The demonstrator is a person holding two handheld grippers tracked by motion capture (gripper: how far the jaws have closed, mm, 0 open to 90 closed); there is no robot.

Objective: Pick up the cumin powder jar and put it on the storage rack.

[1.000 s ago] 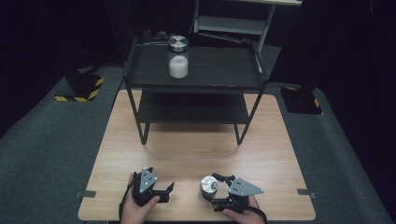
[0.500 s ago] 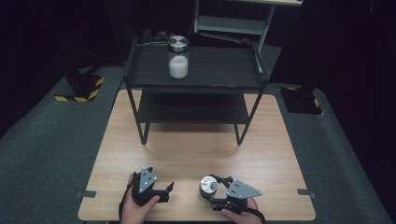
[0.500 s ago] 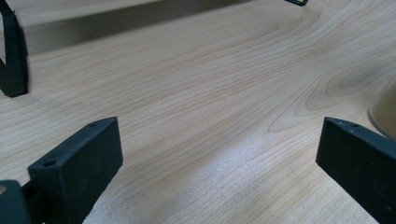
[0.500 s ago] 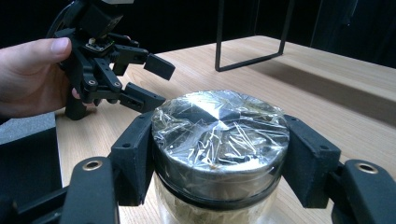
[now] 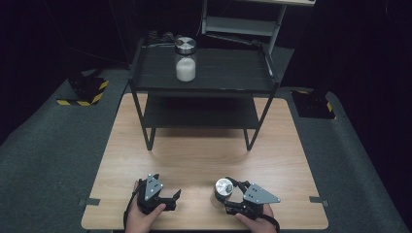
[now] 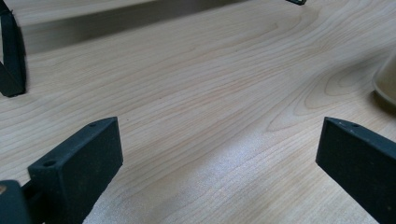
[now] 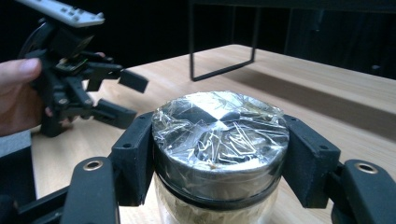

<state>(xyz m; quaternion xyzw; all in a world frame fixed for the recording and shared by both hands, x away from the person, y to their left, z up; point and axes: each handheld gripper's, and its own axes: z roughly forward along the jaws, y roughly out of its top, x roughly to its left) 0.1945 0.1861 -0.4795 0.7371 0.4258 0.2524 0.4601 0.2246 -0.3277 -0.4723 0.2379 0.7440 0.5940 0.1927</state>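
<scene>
Nearest the person, the right claw (image 7: 219,158) is clamped on a jar (image 7: 219,140): its two black jaws have just finished closing and press the silver lid from either side, the jar standing upright on the tabletop (image 5: 204,160) between them. The grasp step looks complete; the lift has not begun. Off to that claw's left, the left claw (image 5: 170,199) rests low over bare wood, jaws spread wide with nothing between them. Well beyond both claws stands a black two-tier shelf rack (image 5: 204,77), with a second jar (image 5: 185,60) of white contents on its top tier. By my judgement, the next move calls for a straight, level lift, then a long forward carry clearing the rack's front rail.
</scene>
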